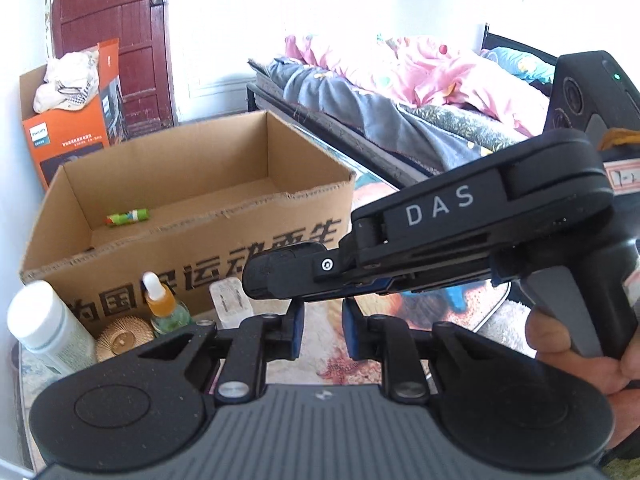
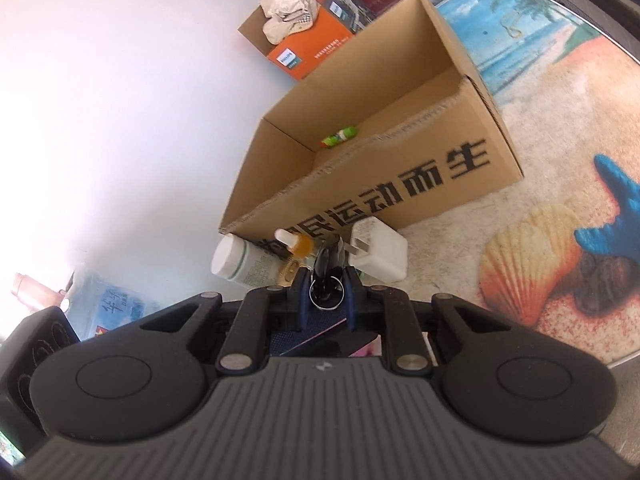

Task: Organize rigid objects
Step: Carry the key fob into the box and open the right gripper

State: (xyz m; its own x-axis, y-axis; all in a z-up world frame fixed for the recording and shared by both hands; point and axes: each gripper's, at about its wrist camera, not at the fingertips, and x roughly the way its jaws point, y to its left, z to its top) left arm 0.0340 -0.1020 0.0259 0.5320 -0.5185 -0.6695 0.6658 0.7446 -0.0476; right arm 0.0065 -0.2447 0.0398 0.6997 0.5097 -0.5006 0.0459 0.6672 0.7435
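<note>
My right gripper (image 2: 328, 286) is shut on a small black key fob (image 2: 329, 270) with a metal ring, lifted above the mat. In the left wrist view the right gripper (image 1: 288, 276) crosses the frame with the fob (image 1: 276, 268) at its tip. My left gripper (image 1: 324, 320) has its pads close together with nothing visible between them; its fingertips are hidden behind the right gripper. An open cardboard box (image 1: 240, 248) (image 2: 440, 172) holds a green tube (image 1: 127, 216) (image 2: 340, 136). In front of the box stand a white bottle (image 1: 44, 328) (image 2: 236, 258), an amber dropper bottle (image 1: 160, 300) (image 2: 298, 244), a white charger (image 1: 232, 304) (image 2: 380, 252) and a gold round object (image 1: 124, 338).
An orange carton (image 1: 72, 136) (image 2: 304, 52) with a pale cloth on it stands behind the box by a red door (image 1: 112, 20). A bed with pink bedding (image 1: 400, 92) lies to the right. A beach-print mat (image 2: 540, 240) covers the floor. A hand (image 1: 568, 344) grips the right gripper's handle.
</note>
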